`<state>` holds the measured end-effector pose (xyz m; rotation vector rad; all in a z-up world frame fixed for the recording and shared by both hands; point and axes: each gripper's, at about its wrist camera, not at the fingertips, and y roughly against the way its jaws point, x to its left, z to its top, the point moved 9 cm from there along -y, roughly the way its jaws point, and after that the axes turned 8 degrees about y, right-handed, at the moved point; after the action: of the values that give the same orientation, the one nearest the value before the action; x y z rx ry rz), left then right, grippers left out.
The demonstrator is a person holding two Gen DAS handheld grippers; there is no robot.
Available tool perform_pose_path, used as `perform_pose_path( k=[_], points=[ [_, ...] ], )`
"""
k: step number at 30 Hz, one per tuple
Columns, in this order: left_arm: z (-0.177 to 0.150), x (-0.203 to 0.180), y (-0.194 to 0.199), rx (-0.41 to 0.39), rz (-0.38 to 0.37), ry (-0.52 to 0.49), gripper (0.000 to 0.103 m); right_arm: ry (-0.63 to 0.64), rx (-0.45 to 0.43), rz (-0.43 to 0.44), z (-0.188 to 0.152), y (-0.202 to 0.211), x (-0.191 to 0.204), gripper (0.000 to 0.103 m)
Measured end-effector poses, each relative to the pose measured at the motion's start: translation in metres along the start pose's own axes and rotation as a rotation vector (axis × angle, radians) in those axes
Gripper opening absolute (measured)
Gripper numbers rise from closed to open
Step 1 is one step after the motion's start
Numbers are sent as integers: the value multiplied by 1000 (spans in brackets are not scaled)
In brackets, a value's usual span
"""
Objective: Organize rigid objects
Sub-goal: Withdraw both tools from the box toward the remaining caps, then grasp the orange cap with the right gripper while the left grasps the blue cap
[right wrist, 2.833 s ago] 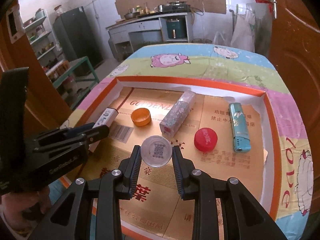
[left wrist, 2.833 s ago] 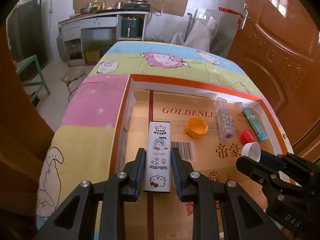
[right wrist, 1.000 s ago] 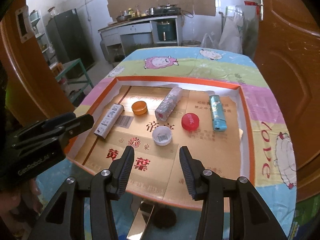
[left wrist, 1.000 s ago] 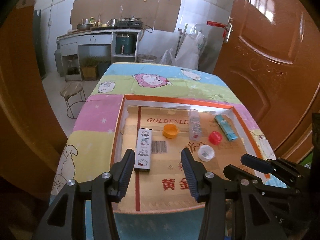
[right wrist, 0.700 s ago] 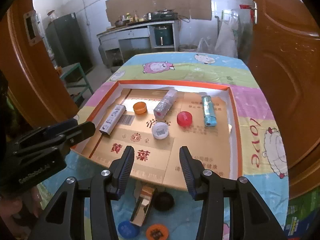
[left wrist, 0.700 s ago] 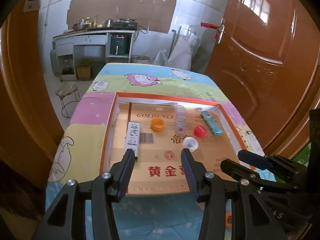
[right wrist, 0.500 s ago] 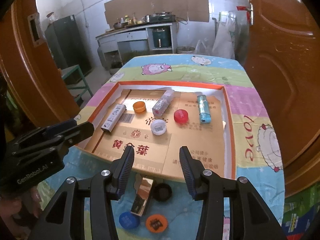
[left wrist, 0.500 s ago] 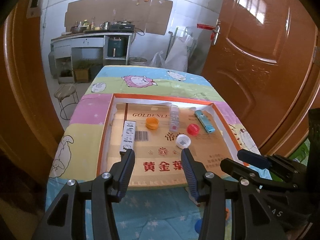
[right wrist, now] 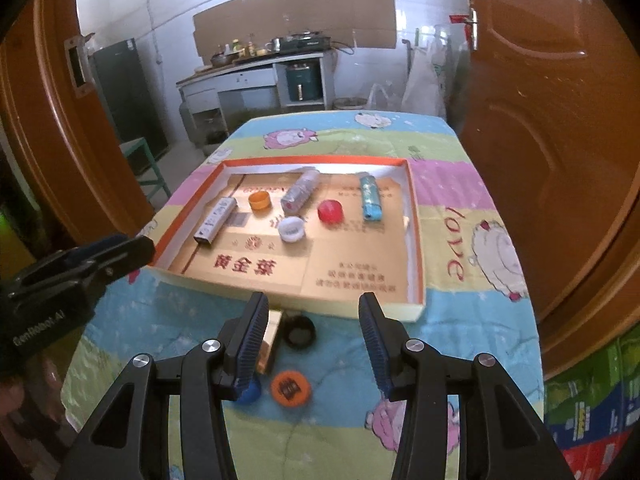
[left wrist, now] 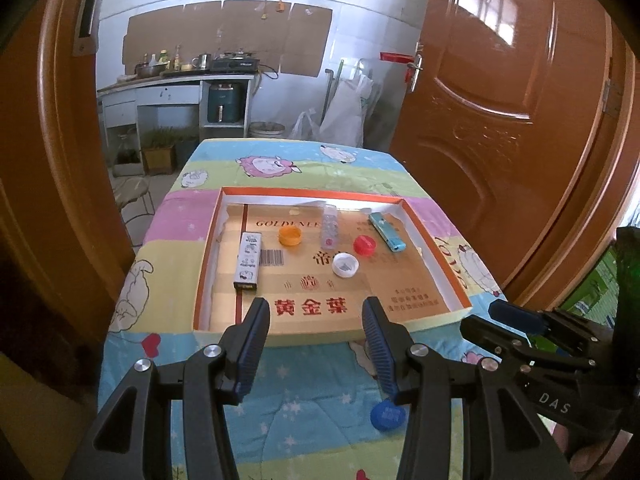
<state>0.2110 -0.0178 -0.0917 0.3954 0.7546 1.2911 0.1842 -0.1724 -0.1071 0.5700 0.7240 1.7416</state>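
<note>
Both grippers empty above tray (left wrist: 208, 264)

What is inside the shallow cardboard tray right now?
Six things lie in the tray: patterned box, orange cap, clear tube, white cap, red cap, blue lighter. Nothing hidden.

Orange-rimmed tray (left wrist: 454, 268) holds orange cap (left wrist: 290, 236), red cap (left wrist: 365, 245), white cap (left wrist: 345, 264), turquoise lighter (left wrist: 386, 231).

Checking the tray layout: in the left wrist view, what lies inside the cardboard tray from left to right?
Hello Kitty box → orange cap → glittery clear tube → white cap → red cap → teal lighter.
</note>
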Motion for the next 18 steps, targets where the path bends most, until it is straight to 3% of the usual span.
perform_pose_path(
  k=[9, 18],
  points=[
    [-26, -7, 7, 15, -47, -16, 48, 14, 18, -4, -30, 5, 0, 48],
    [-67, -3, -6, 96, -56, -20, 48, 92, 99, 37, -77, -30, 20, 48]
  ],
)
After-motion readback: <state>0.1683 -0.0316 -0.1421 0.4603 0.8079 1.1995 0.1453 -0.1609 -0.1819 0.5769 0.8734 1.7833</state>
